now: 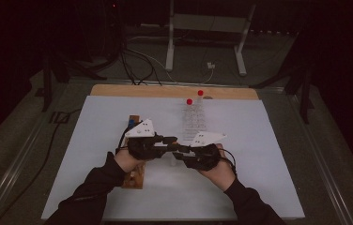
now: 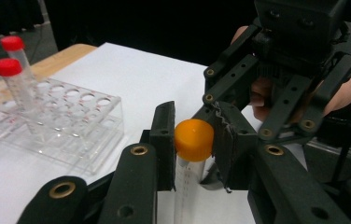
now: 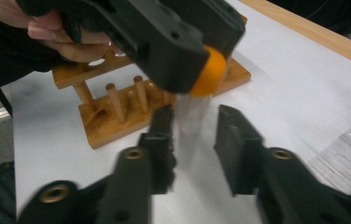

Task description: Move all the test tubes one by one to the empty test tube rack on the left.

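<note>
My left gripper (image 2: 193,140) was clamped on the orange cap (image 2: 193,139) of a clear tube (image 2: 188,186) held above the white table (image 1: 95,140). My right gripper (image 3: 193,126) stood open around the tube's body, pads apart from it, near the wooden peg rack (image 3: 117,112)

Three tubes: two red-capped (image 2: 15,77), one orange-capped (image 2: 193,140); one clear rack (image 2: 71,126), one wooden rack (image 3: 117,112).

clear rack (image 2: 71,122), red-capped tubes (image 2: 8,66), wooden pegboard (image 3: 131,105)
</note>
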`<state>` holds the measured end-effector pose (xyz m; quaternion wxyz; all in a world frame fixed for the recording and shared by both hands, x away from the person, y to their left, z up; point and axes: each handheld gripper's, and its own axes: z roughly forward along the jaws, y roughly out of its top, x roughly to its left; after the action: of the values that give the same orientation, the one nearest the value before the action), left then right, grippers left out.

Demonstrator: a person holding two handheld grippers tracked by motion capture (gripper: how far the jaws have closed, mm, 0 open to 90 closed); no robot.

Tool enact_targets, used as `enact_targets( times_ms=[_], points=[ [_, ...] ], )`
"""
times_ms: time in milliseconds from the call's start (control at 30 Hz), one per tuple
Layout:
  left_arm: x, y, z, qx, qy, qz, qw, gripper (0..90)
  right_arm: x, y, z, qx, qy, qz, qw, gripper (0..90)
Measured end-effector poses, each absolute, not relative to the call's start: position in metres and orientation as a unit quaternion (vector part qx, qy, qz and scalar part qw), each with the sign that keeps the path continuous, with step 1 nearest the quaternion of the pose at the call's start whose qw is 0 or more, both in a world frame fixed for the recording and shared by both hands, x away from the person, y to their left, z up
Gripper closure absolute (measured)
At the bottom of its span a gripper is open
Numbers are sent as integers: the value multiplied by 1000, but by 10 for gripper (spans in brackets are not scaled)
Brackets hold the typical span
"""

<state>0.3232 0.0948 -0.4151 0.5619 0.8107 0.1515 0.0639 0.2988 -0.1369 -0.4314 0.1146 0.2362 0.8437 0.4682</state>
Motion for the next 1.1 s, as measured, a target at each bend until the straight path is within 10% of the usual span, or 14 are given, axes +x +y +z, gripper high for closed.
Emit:
enact_targets(
  times_ms=[700,1100],
  points=[
    [320,154,-385,787,195,138,569,720,304,-157,-420,274,811,498,136,33],
    [316,191,-377,774,225,167,568,720,304,-158,-419,282,804,501,150,0]
  ],
)
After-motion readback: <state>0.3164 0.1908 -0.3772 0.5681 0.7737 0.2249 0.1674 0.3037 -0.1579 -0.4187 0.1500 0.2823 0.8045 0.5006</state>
